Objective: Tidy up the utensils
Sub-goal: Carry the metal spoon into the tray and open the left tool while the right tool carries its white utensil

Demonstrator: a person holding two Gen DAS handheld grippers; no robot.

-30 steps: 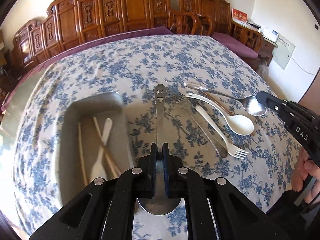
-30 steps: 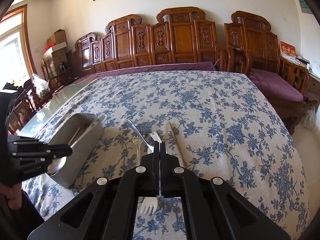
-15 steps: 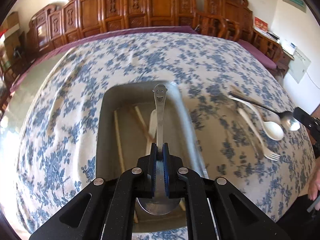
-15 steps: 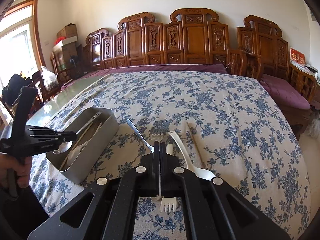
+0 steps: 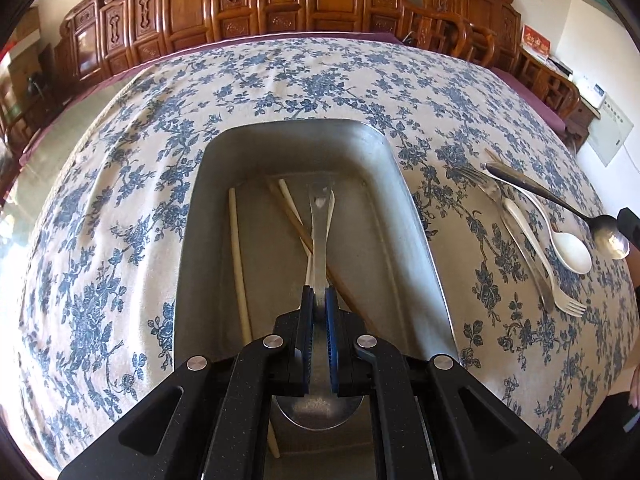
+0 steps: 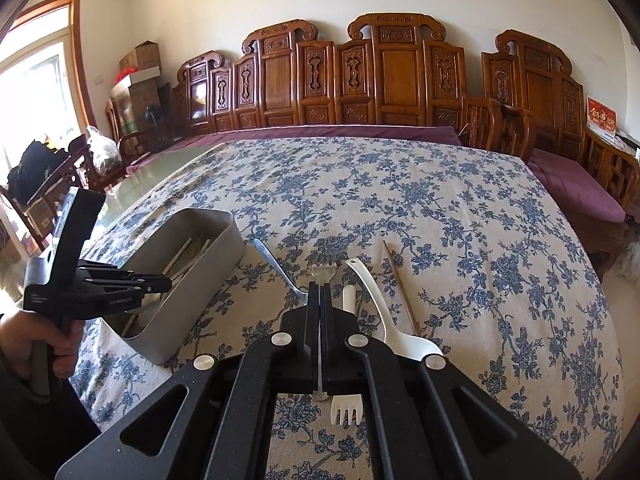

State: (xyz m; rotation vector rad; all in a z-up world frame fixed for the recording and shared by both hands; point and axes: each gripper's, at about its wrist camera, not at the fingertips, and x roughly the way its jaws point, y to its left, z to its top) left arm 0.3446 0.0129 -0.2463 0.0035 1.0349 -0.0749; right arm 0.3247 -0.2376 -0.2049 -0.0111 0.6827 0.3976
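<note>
My left gripper [image 5: 319,300] is shut on a steel spoon [image 5: 321,220] and holds it low inside the grey metal box [image 5: 208,184]. Its bowl sits behind the fingers and its handle points to the far end. Chopsticks [image 5: 239,260] and a white utensil lie in the box under it. My right gripper [image 6: 324,296] is shut on a second steel spoon [image 5: 560,204], held above the table by its bowl. A steel fork [image 6: 323,272], a white spoon [image 6: 384,316], a white fork [image 6: 346,408] and a chopstick [image 6: 400,284] lie on the cloth under it.
The table carries a blue flowered cloth [image 6: 460,220]. The box [image 6: 200,264] stands at its left near edge. Carved wooden chairs [image 6: 396,76] line the far side. A purple bench cushion [image 6: 576,188] is at the right.
My left gripper has moved left from over the cloth to over the box and lowered the spoon into it. My right gripper has stayed shut and moved a little forward.
</note>
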